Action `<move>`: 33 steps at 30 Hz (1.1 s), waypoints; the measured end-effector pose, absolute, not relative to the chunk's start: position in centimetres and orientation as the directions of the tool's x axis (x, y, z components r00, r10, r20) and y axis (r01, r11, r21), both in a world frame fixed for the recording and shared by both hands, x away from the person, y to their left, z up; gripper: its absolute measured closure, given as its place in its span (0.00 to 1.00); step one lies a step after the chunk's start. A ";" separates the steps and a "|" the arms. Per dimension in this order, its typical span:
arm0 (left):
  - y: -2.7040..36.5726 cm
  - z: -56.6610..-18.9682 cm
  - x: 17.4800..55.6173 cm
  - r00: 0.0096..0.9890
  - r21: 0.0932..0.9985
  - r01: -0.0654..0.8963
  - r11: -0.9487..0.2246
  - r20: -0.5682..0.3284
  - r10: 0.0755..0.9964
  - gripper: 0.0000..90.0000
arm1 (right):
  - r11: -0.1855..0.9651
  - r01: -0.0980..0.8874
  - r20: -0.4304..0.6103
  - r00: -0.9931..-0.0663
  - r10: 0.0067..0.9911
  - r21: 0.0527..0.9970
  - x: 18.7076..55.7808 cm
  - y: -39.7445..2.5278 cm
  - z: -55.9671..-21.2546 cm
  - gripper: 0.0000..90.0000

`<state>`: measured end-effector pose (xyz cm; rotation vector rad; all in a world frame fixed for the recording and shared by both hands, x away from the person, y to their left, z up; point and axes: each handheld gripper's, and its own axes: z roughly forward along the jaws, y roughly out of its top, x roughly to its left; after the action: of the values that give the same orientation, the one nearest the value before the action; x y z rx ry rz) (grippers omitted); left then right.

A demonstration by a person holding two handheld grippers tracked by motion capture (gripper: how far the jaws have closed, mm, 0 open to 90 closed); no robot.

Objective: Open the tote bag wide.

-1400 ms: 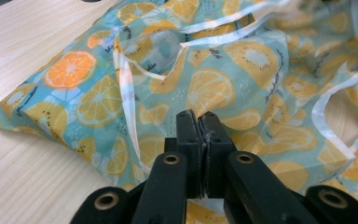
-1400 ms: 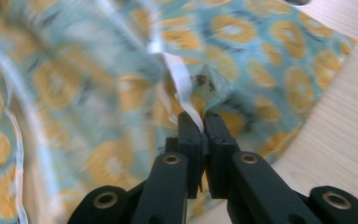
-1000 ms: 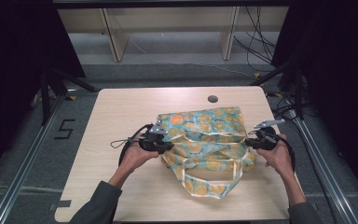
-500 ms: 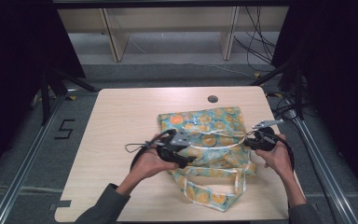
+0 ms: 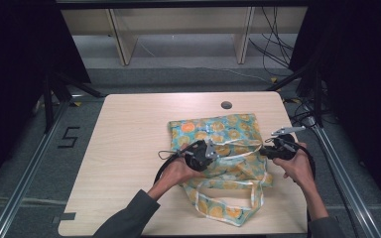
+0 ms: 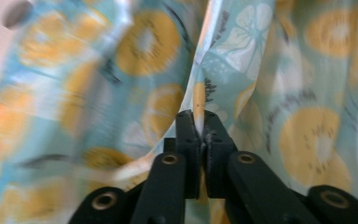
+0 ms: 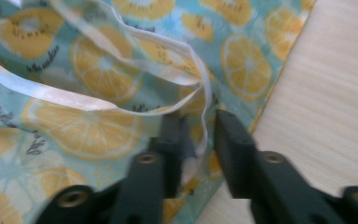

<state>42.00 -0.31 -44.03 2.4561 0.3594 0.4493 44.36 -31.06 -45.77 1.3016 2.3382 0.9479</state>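
bag (image 5: 218, 144) on table (image 5: 129, 148), tongs (image 5: 217, 154) at its sides

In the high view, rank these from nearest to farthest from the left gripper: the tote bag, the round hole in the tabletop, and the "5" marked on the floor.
1. Tote bag: the left gripper is over it, at its left half.
2. Round hole: beyond the bag, near the table's far edge.
3. "5" mark: on the floor, off the table's left side.

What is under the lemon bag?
The bag lies flat on the wooden table, which shows all round it. Whatever is directly beneath or inside the bag is covered by fabric.
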 end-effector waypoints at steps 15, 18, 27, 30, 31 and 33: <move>0.5 -40.3 51.0 0.842 0.688 0.374 -0.623 0.029 0.538 0.99 | 0.329 0.474 0.047 -0.624 0.780 0.817 39.8 -28.5 -37.9 0.66; 0.7 -40.9 51.7 0.848 0.672 0.381 -0.635 0.020 0.530 0.98 | 0.398 0.497 0.036 -0.658 0.752 0.771 40.1 -26.2 -39.5 0.64; 1.0 -42.8 52.2 0.845 0.630 0.395 -0.669 0.037 0.534 0.90 | 0.594 0.512 -0.142 -0.672 0.727 0.620 43.0 -23.4 -43.8 1.00; 1.1 -43.2 52.0 0.838 0.620 0.394 -0.679 0.061 0.542 0.84 | 0.576 0.501 -0.149 -0.658 0.738 0.646 43.9 -24.2 -43.4 1.00; 1.0 -43.2 51.4 0.829 0.626 0.369 -0.687 0.113 0.548 0.71 | 0.552 0.512 -0.136 -0.641 0.756 0.658 44.5 -24.6 -42.9 1.00; 1.2 -42.2 50.3 0.831 0.635 0.331 -0.698 0.153 0.534 0.58 | 0.551 0.505 -0.140 -0.640 0.755 0.664 44.9 -24.9 -43.0 1.00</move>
<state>50.31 1.17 -42.18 2.3979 0.6313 0.4372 44.91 -24.87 -43.02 1.0245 2.3775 0.8282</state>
